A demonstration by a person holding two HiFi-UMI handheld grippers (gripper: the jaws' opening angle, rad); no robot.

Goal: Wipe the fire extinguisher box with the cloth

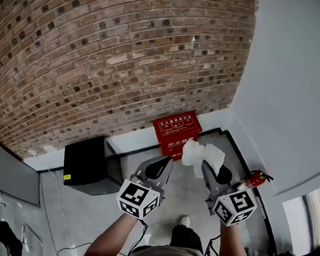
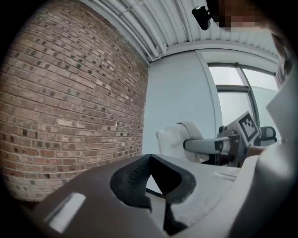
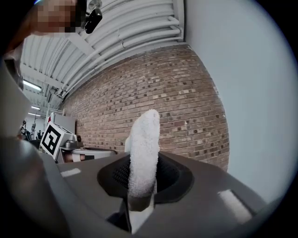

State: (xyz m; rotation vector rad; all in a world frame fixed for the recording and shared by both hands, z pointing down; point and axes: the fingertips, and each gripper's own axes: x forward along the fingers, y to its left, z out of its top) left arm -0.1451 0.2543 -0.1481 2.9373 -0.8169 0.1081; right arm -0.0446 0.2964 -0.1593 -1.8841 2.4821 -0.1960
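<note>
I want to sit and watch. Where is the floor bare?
Bare floor lies between the black box and the fire extinguisher, in front of the red box. The strip beside the extinguisher is narrow, and cables trail at the lower left.

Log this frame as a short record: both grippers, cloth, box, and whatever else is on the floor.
left gripper: jaws together, nothing between them
right gripper: shut on cloth
cloth: white, sticking out past the jaws, held in the air
box: red, on the floor against the brick wall
black case: on the floor, left of box
extinguisher: red, lying on the floor right of box
wiping: apparently not yet begun
</note>
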